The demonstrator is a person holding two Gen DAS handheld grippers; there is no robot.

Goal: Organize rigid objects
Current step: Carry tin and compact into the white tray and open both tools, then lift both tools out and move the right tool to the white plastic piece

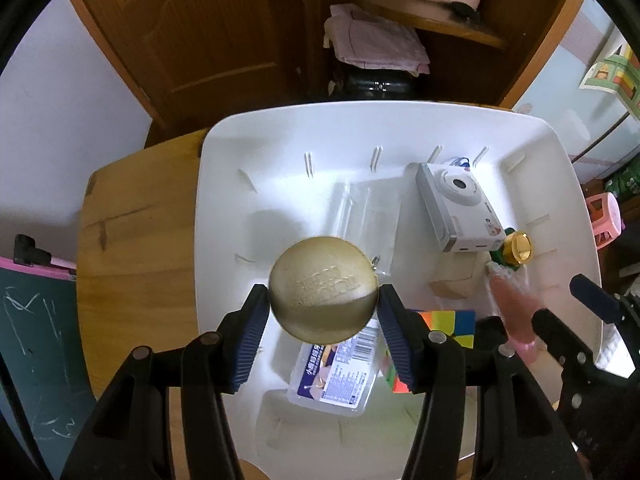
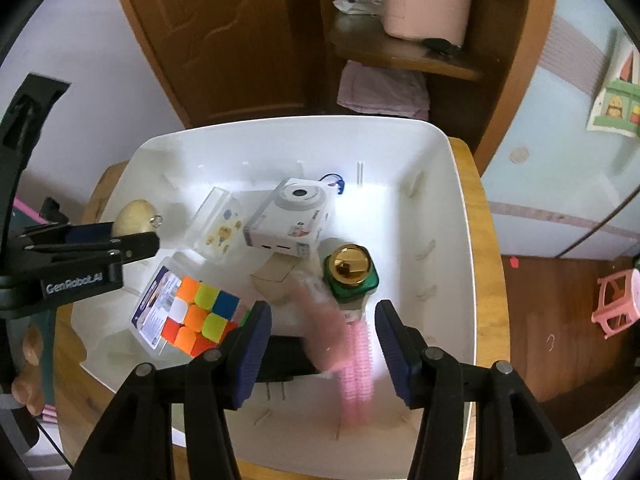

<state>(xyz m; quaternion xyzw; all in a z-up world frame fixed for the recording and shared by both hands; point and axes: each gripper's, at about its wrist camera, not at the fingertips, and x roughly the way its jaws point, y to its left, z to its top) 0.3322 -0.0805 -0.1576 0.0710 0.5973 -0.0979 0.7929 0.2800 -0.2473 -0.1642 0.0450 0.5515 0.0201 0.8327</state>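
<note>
Your left gripper (image 1: 323,308) is clamped on the gold disc (image 1: 323,288), pads on its two side edges, and it hangs above the left half of the white bin (image 1: 224,208), over bare floor beside the clear box (image 1: 370,208). From the right wrist view the disc (image 2: 132,218) reads as sitting just inside the bin's left wall.

Your right gripper (image 2: 323,348) has its jaws spread with nothing between the pads; the pink brush (image 2: 340,344) below it is blurred, so it looks to be dropping or just landed in the bin. Whether it has settled cannot be told.

The step in hand seems to be placing the disc. To do it well:

- Lower straight down onto the bare patch, rather than toward the labelled box (image 1: 336,376) or the cube (image 1: 444,324) nearer you.
- Bring the disc close to the floor before you let go; it is round and smooth, so it will likely roll or skid if dropped from height.
- Keep the clamp level so the edges do not slip out of the pads early.
- Hold the right gripper wide of the camera (image 2: 288,220) and the gold-capped bottle (image 2: 351,270), which stand close together and could be knocked.
</note>
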